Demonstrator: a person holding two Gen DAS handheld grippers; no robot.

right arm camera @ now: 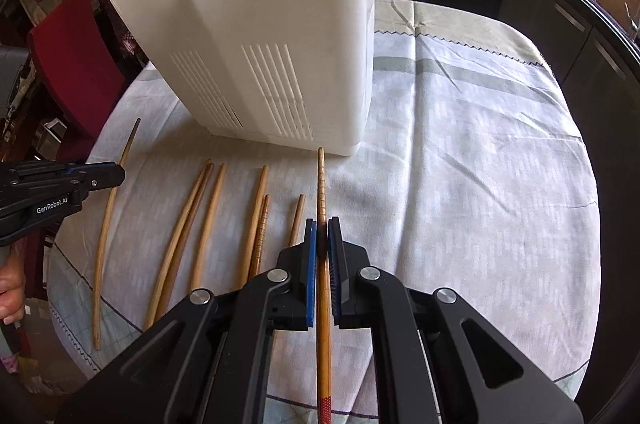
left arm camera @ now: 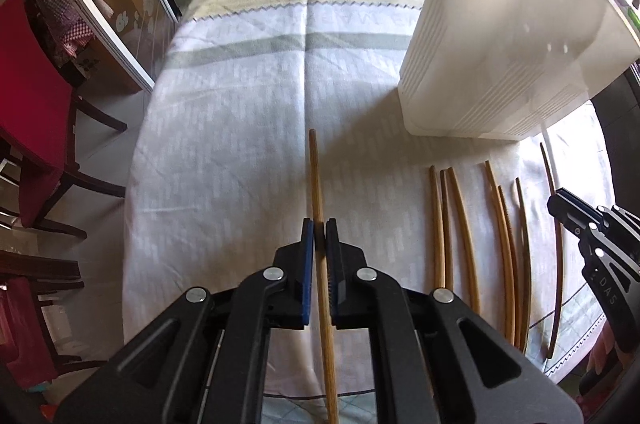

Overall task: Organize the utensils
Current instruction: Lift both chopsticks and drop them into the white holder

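My left gripper (left arm camera: 320,224) is shut on a plain wooden chopstick (left arm camera: 316,176) that runs straight ahead between its blue pads. In the right wrist view that gripper (right arm camera: 120,176) and its chopstick (right arm camera: 108,224) are at the far left. My right gripper (right arm camera: 322,222) is shut on a ridged chopstick (right arm camera: 321,180) with a red end, its tip close to the white slotted container (right arm camera: 260,24). The left wrist view shows the right gripper (left arm camera: 554,198) at the right edge, on that chopstick (left arm camera: 558,244). Between the two grippers, several loose chopsticks (left arm camera: 464,224) (right arm camera: 208,224) lie on the tablecloth (left arm camera: 240,144).
The tall white container (left arm camera: 500,44) stands on the cloth just beyond the chopsticks. Red chairs (left arm camera: 32,104) stand past the table's left edge. Dark cabinets (right arm camera: 560,24) run along the right. A person's hand (right arm camera: 10,296) grips the left tool's handle.
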